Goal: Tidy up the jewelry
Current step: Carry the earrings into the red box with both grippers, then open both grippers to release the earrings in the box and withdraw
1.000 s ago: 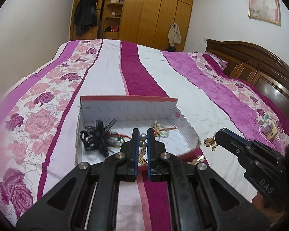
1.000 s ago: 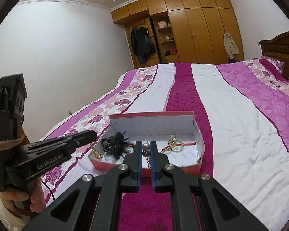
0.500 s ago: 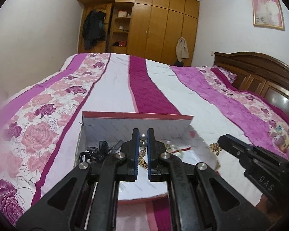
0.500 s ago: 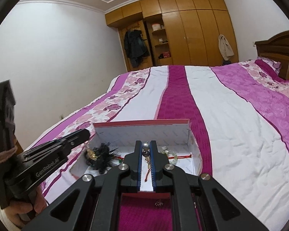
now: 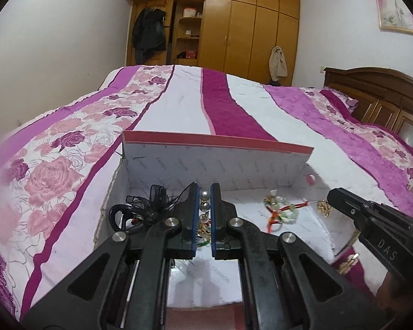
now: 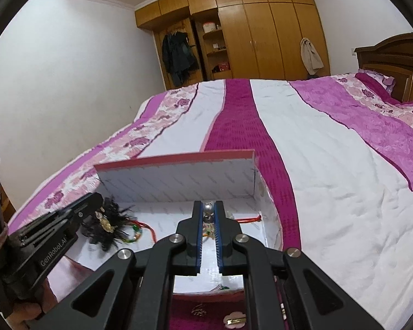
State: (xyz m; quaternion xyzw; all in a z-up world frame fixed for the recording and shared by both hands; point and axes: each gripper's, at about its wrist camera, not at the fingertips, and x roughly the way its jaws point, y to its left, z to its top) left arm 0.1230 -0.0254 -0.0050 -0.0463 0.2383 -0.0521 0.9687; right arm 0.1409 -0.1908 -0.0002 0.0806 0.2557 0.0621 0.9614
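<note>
Inside the shallow white red-rimmed cardboard box (image 5: 214, 165), both left gripper (image 5: 205, 200) and right gripper (image 6: 211, 211) have jaws nearly closed, neither visibly pinching; the gold hair clip (image 6: 235, 321) lies outside, below the right gripper's fingers, nearer that hand.

Hair bow (image 5: 151, 206) left of bracelet (image 5: 282, 210), apparently inside box (image 5: 214, 162)
</note>
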